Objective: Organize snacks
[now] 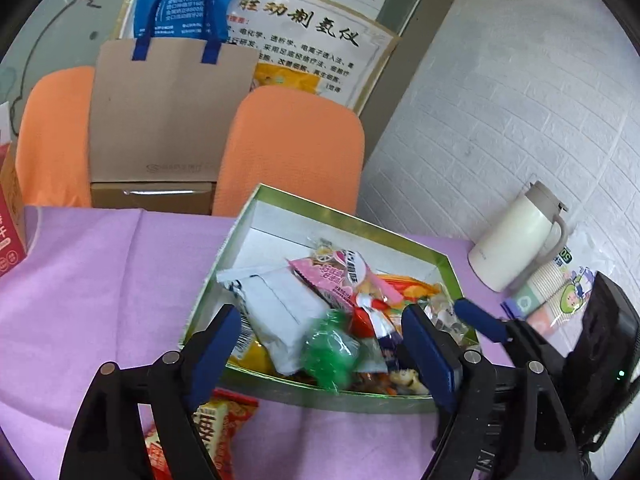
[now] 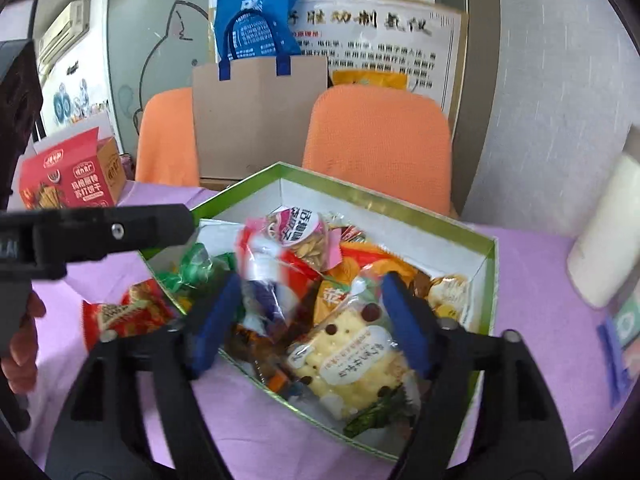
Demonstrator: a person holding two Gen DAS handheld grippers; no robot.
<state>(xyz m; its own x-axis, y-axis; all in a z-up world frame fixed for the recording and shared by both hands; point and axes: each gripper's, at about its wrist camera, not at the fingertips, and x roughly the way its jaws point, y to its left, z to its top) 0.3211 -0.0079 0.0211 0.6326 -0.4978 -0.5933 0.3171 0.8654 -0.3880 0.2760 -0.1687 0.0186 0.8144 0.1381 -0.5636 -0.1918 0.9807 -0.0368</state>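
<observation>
Both my claws spread over the full snack box, holding nothing

My left gripper (image 1: 324, 344) gapes above the green box's (image 1: 320, 396) near rim; my right gripper (image 2: 308, 320) hangs spread over the cracker packet (image 2: 352, 356). A red snack pack (image 2: 120, 314) lies outside the box at 9 o'clock, on bare purple cloth (image 1: 100, 264); the white jug (image 1: 516, 240) stands at 2 o'clock

Even, bright indoor light, soft shadows only. Strong fisheye bend w/ black vignette at all corners. Motion blur on red-white plastic snack wrapper (image 2: 260, 264), right view, approx 11 o'clock of centre; glare on laminated white poster (image 1: 304, 36).
</observation>
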